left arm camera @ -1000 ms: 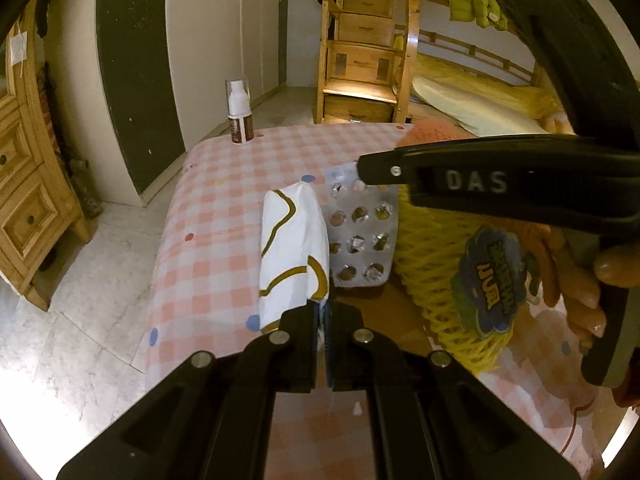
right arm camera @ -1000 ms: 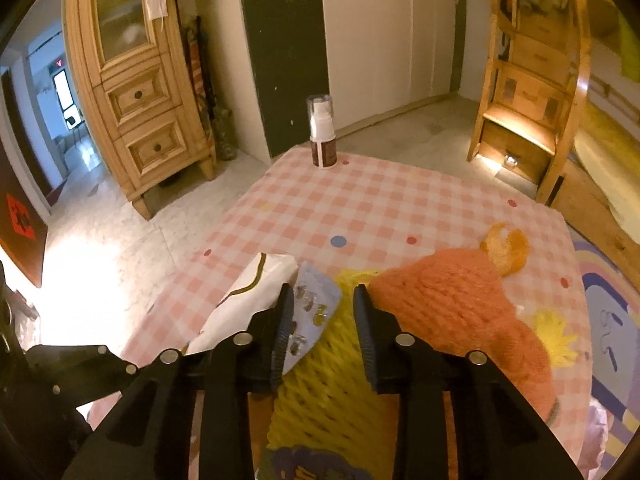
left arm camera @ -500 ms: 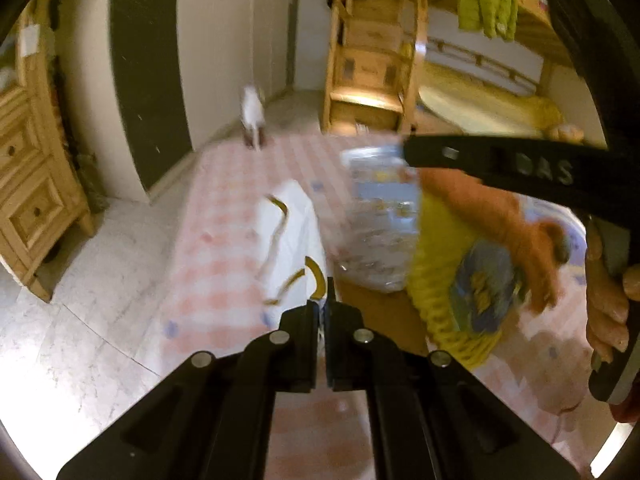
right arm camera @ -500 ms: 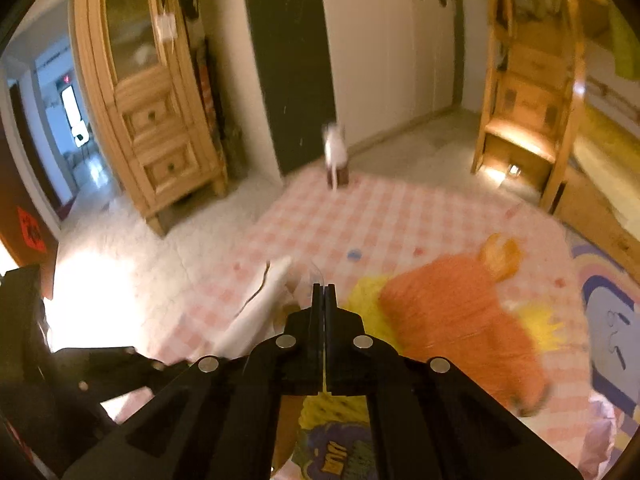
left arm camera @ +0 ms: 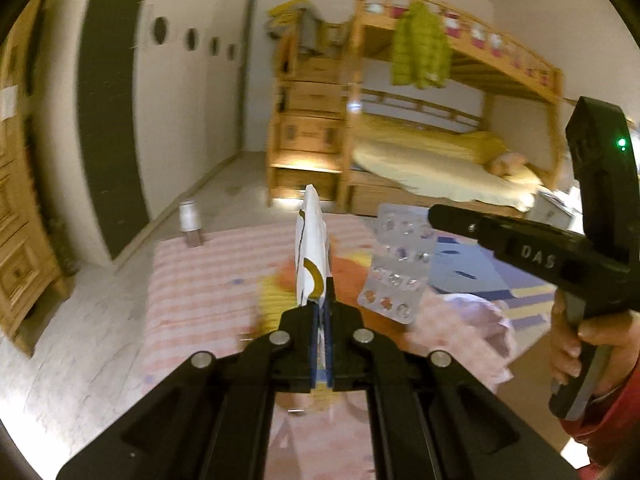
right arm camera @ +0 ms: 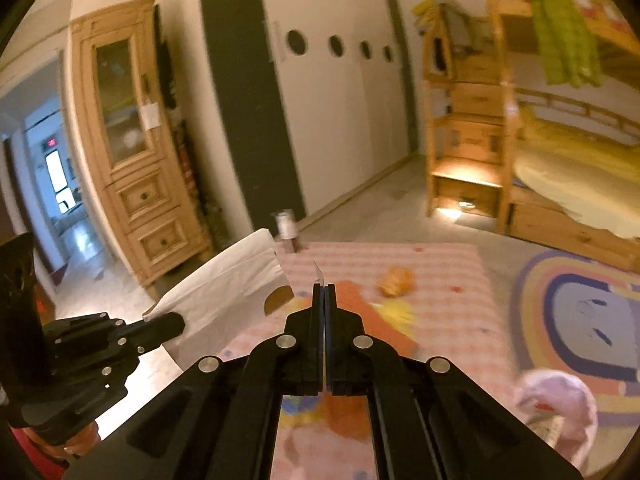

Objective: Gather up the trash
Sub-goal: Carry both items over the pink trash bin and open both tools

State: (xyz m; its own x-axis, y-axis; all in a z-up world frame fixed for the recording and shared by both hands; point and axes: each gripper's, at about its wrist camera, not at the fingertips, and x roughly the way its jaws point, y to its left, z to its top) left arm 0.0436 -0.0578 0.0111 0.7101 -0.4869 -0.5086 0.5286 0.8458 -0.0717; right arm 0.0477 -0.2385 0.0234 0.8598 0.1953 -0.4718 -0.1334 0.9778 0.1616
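Note:
My left gripper (left arm camera: 323,308) is shut on the bottom end of a white wrapper (left arm camera: 311,248) with brown-gold stripes, which stands upright above the pink checked table (left arm camera: 192,280). In the right wrist view that wrapper (right arm camera: 228,296) hangs from the left gripper (right arm camera: 176,322) at the left. My right gripper (right arm camera: 324,292) is shut on a silver blister pack, of which only a thin edge (right arm camera: 318,274) shows there. The left wrist view gives the whole blister pack (left arm camera: 396,264) hanging from the right gripper (left arm camera: 434,214), held in a hand. Both items are off the table.
An orange foam net (right arm camera: 372,320), a yellow foam net (right arm camera: 398,312) and a piece of orange peel (right arm camera: 394,280) lie on the table. A spray bottle (right arm camera: 287,228) stands at its far edge. A pink plastic bag (right arm camera: 556,404) sits at the lower right. A bunk bed and a wardrobe stand beyond.
The right gripper's jaws closed on the blister pack. Both grippers then rose from the table, lifting the wrapper and the blister pack; the views tilted up toward the room.

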